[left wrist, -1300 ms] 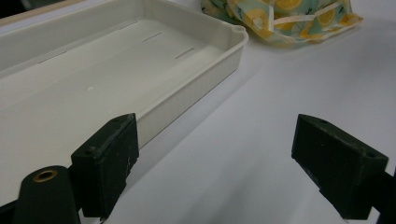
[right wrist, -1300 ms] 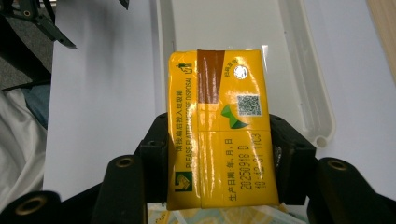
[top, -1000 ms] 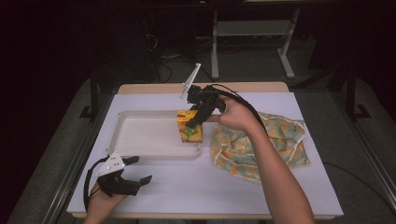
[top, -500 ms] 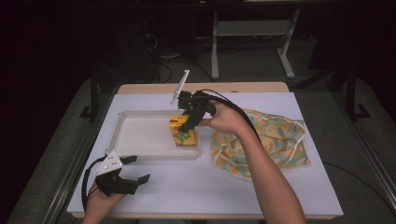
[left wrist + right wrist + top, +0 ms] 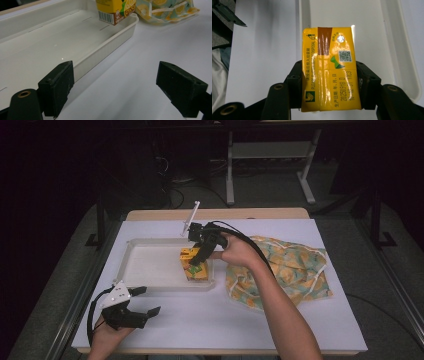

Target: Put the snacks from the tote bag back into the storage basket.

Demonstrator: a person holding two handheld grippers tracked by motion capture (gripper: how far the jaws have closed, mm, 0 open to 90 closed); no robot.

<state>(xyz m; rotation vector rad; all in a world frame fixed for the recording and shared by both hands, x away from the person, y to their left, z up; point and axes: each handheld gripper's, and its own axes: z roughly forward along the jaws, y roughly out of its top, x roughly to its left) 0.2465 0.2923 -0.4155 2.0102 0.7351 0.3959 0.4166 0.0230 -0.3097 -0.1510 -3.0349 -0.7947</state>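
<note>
A yellow juice carton (image 5: 194, 266) with an orange print is clamped between the jaws of my right gripper (image 5: 199, 258), which is shut on it. The carton is at the right end of the white tray (image 5: 150, 265), low inside the rim; I cannot tell whether it touches the floor. In the right gripper view the carton's (image 5: 329, 67) printed top faces the camera, with the tray (image 5: 404, 55) below. My left gripper (image 5: 151, 300) lies open on the white table near the front left, its jaws wide apart with nothing between them, and faces the tray's near wall (image 5: 110, 45) and the carton (image 5: 113, 10).
A crumpled cloth bag (image 5: 290, 270) with a lemon print lies on the table right of the tray, also seen as the bag (image 5: 162, 8) beyond the tray's corner. White tabletop stretches in front of the tray. The table's edges drop to a dark floor.
My right gripper has carried the carton a little to the left and down, into the tray's right end. The left gripper has stayed where it was.
</note>
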